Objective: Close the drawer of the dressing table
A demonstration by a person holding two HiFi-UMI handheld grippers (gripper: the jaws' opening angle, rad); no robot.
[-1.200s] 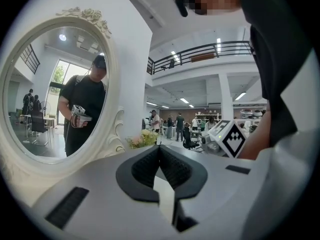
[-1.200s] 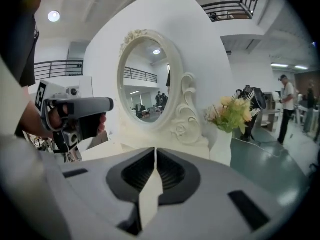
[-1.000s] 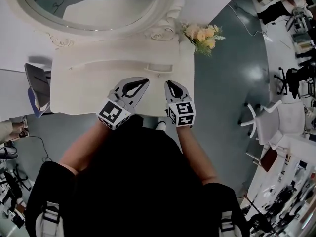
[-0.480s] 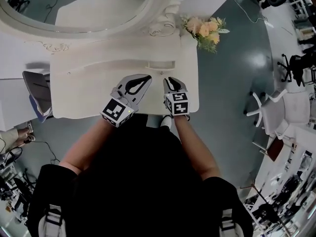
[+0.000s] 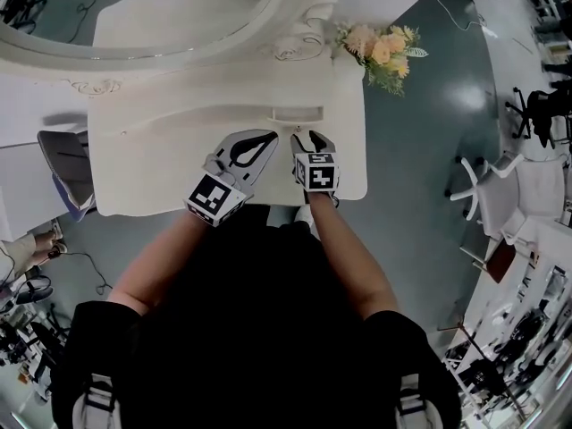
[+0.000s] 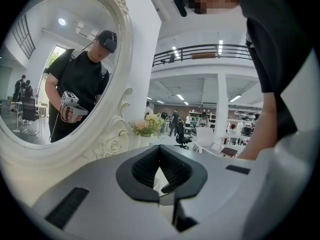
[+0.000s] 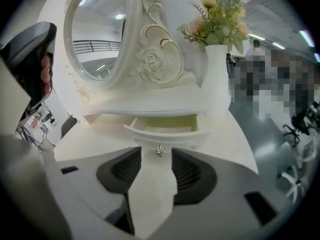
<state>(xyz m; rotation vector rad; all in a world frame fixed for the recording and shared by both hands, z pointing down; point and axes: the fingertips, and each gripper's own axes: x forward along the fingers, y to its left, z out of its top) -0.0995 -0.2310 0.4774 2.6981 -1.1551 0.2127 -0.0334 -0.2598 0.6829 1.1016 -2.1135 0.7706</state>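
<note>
Drawer (image 7: pixel 161 129) ajar, right gripper (image 7: pixel 157 158) tilted down, fingers (image 7: pixel 186 171) just opening wide, knob (image 7: pixel 159 151) untouched between tips; left gripper (image 6: pixel 160 151) fingers (image 6: pixel 145 166) together.

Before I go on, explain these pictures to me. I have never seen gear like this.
No robot here: a person holds a two-jaw gripper in each hand. The head view looks down from a camera on the person's head; the other two cameras ride on the grippers and look along their jaws. Below is a white dressing table with an oval mirror, a vase of flowers and one small drawer standing open. The left gripper is shut and empty. On the right gripper the jaws have just been opening; they stand apart, the drawer's knob lined up in the gap, not gripped.
</note>
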